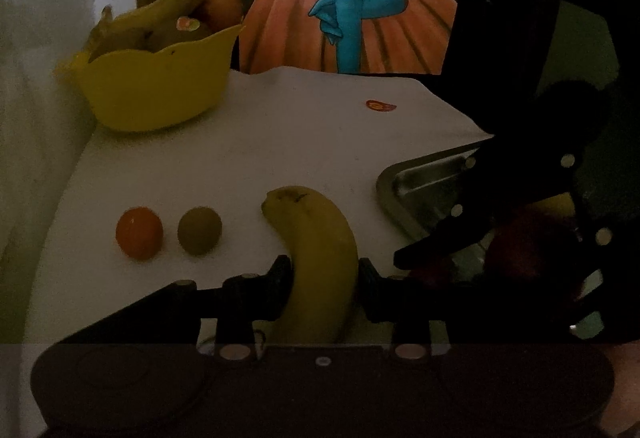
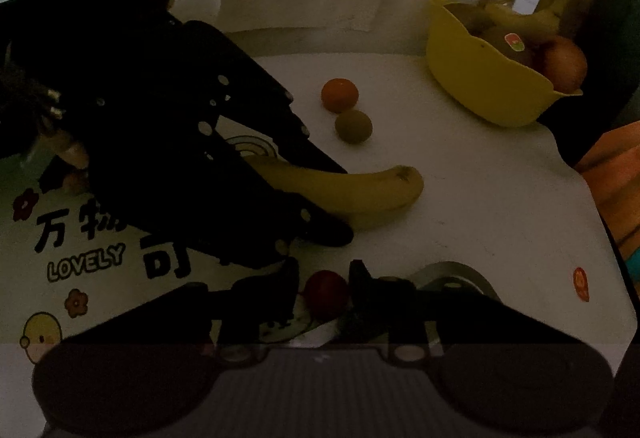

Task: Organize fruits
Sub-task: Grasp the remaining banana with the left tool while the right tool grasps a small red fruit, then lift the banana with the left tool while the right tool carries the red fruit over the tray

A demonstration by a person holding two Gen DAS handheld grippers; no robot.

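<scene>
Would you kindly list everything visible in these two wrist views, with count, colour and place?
Banana: one, yellow, on the table between the left gripper's fingers.
Red fruit: one, dark red, between the right gripper's fingers.
Orange fruit: one, orange, loose on the table.
Kiwi-like fruit: one, brown-green, beside it.
Bowl: one, yellow, table's far corner, holding bananas and round fruit.
Metal tray: one, silver, near the right gripper.
Sticker: one, red-orange, on the white table.
Left gripper: black, shut on the banana.
Right gripper: black, shut on the red fruit.
</scene>
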